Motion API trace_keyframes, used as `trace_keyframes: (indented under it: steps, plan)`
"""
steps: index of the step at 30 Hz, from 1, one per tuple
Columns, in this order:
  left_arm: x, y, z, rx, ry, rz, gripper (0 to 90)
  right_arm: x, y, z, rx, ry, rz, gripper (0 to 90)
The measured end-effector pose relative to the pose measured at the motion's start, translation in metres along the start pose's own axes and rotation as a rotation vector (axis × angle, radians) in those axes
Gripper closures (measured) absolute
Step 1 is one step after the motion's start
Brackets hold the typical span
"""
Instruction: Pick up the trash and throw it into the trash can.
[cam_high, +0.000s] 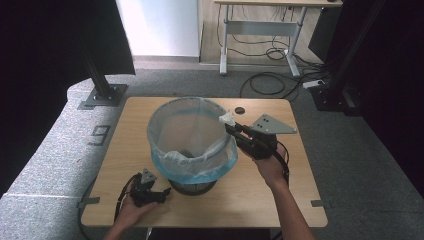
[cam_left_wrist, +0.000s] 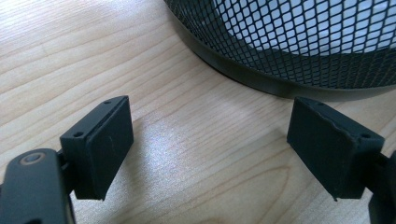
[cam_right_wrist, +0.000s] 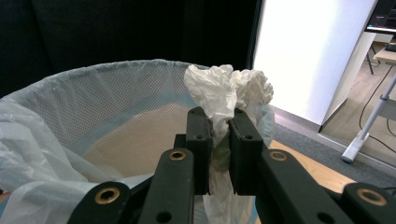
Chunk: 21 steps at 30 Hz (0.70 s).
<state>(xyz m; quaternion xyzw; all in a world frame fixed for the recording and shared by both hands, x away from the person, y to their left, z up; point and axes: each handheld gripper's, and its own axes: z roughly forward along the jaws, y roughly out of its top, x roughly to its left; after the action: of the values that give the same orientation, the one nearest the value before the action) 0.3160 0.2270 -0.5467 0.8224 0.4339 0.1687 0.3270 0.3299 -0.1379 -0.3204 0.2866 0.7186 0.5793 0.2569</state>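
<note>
A black mesh bin (cam_high: 192, 185) lined with a pale blue plastic bag (cam_high: 192, 132) stands in the middle of the wooden table (cam_high: 280, 190). My right gripper (cam_high: 229, 125) is at the bin's right rim, shut on a crumpled white tissue (cam_high: 226, 119); in the right gripper view the tissue (cam_right_wrist: 227, 91) bulges above the jaws, over the bag's rim (cam_right_wrist: 93, 74). My left gripper (cam_high: 162, 192) rests low on the table by the bin's front left base. It is open, with bare wood between its pads (cam_left_wrist: 100, 140) and the mesh bin (cam_left_wrist: 299, 42) just beyond.
A small dark round object (cam_high: 240, 109) lies on the table behind the bin. Beyond the table are grey carpet, a desk frame (cam_high: 260, 35) with loose cables (cam_high: 270, 82), and black stands (cam_high: 102, 90) at both sides.
</note>
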Motion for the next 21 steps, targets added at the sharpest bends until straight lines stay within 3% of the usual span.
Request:
trace_keyframes:
  steps: [21]
  plan:
    - [0.000,0.000,0.000,0.000,0.000,0.000,14.4,0.012,0.013,0.021,0.006,0.042,-0.015,79.4]
